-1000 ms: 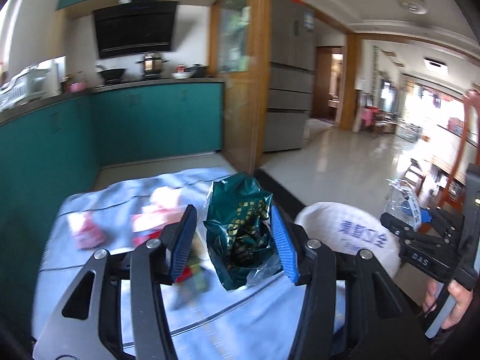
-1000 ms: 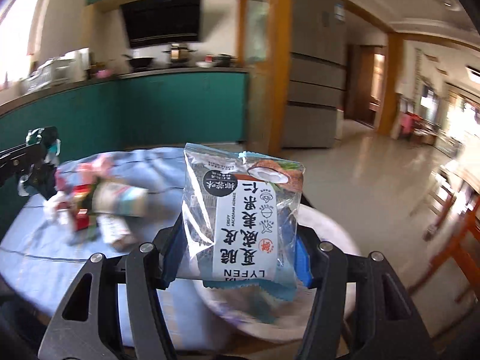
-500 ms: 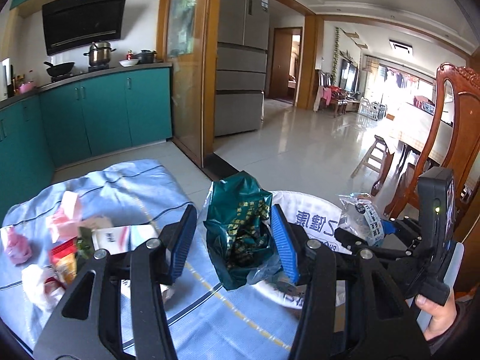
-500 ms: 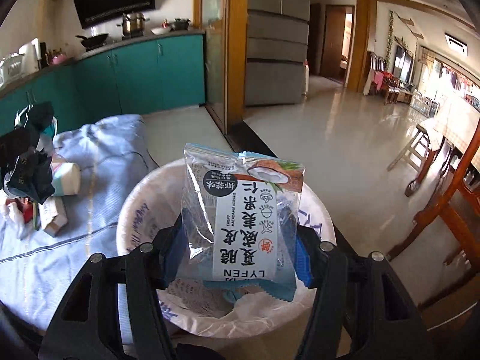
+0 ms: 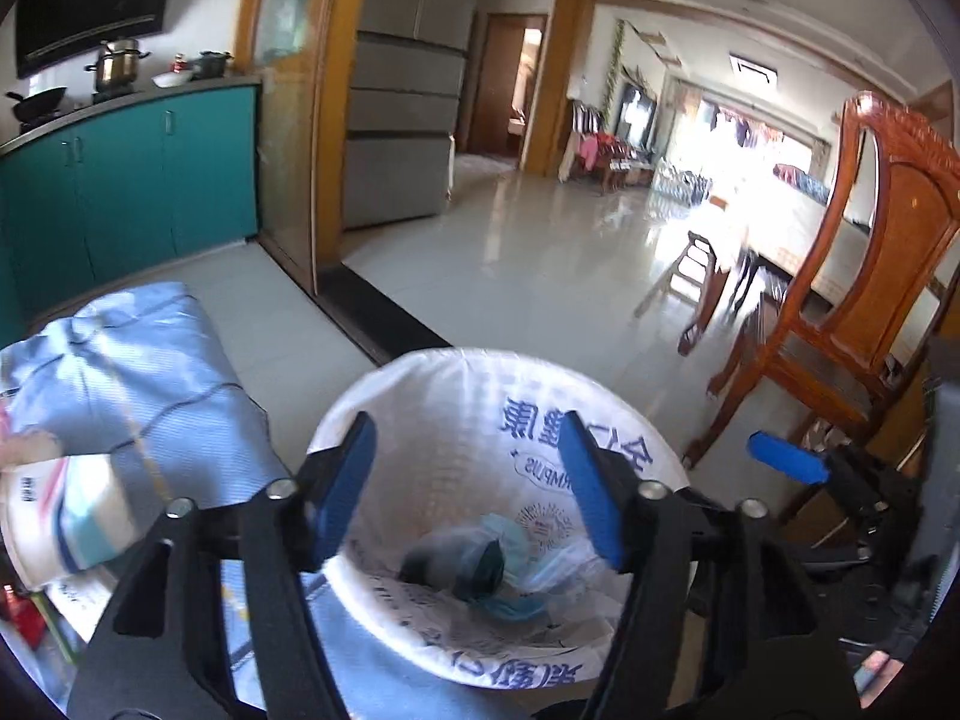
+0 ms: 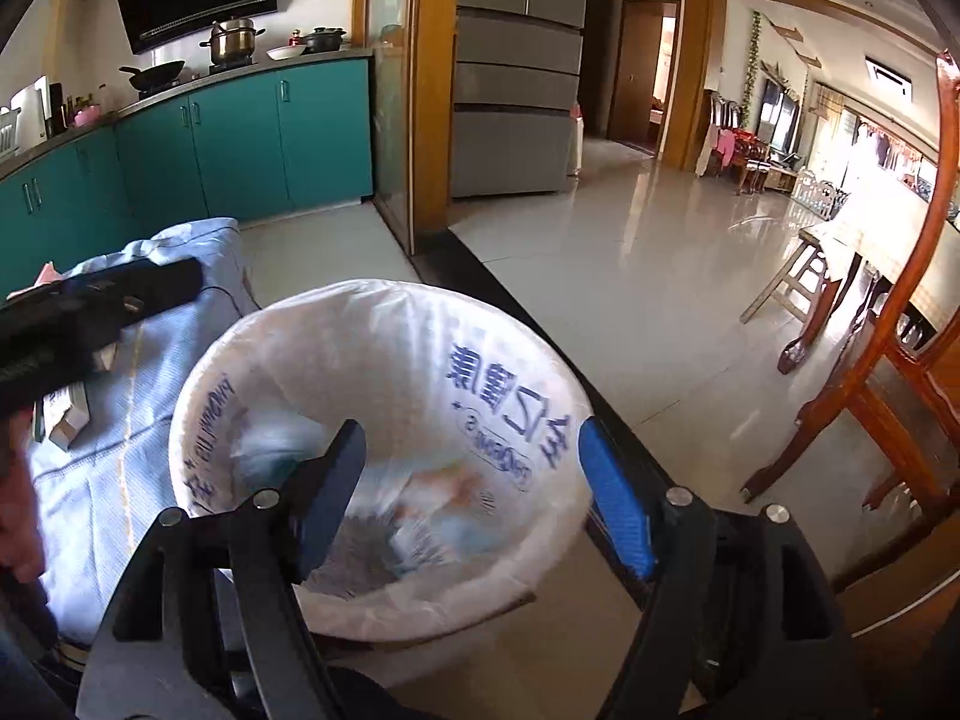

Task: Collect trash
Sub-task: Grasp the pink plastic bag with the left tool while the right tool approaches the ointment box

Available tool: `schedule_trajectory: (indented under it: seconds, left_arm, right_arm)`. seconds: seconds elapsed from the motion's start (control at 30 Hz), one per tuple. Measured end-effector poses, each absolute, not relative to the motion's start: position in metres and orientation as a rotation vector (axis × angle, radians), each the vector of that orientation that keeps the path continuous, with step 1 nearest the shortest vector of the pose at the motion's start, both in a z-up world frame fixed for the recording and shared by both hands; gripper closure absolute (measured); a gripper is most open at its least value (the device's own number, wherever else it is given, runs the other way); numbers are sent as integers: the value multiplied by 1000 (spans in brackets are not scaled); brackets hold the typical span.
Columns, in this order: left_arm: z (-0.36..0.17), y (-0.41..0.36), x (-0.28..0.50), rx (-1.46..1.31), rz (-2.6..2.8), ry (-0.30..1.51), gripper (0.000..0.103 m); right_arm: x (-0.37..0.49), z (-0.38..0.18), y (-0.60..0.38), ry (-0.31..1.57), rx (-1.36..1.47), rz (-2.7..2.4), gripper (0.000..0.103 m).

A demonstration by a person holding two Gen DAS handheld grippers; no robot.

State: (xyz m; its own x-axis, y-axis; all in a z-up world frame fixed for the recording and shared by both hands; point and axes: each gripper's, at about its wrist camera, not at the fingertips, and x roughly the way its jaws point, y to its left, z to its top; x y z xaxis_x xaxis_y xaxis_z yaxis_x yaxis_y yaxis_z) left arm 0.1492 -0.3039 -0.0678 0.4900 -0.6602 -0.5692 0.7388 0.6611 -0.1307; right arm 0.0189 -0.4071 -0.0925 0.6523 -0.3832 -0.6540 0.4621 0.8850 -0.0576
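Both grippers hover over a round bin lined with a white printed bag (image 5: 540, 408) (image 6: 336, 324). My left gripper (image 5: 465, 480) has its jaws opening, with nothing between them. Below it, the dark green packet (image 5: 474, 564) lies at the bottom of the bin among pale wrappers. The jaws of my right gripper (image 6: 474, 495) are also opening and empty. Under it, the clear snack packet (image 6: 432, 510) shows as a blur inside the bin. The right gripper (image 5: 792, 462) also appears at the right of the left wrist view.
A table with a light blue cloth (image 5: 150, 372) (image 6: 120, 468) stands left of the bin and carries more wrappers (image 5: 54, 510). A wooden chair (image 5: 852, 300) and stool (image 6: 798, 276) stand to the right. Teal kitchen cabinets (image 6: 240, 138) line the back.
Both grippers moved over the bin and dipped toward it. Each let go of its packet: the green packet and the clear snack packet dropped into the bin.
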Motion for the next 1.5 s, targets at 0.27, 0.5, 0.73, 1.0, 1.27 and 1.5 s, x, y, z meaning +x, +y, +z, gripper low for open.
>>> schedule_trajectory:
  seconds: [0.27,0.5,0.73,1.0,1.27,1.5]
  left_arm:
    - [-48,-255,140,182,-630,507,19]
    - [-33,-142,159,132,-271,469,15]
    - [-32,-38,181,62,-34,515,14]
    - [-38,47,235,-132,53,583,12]
    - [-67,54,305,-140,31,684,9]
    - [-101,65,340,-114,106,794,41]
  right_arm:
    - [18,-92,-404,691,136,-433,26]
    - [52,-95,-363,669,130,-252,21]
    - [96,-85,-292,664,47,-80,21]
    - [115,-80,-240,684,-32,20,21]
    - [129,-97,-215,743,-57,47,21]
    - [144,-105,-207,755,-23,91,21]
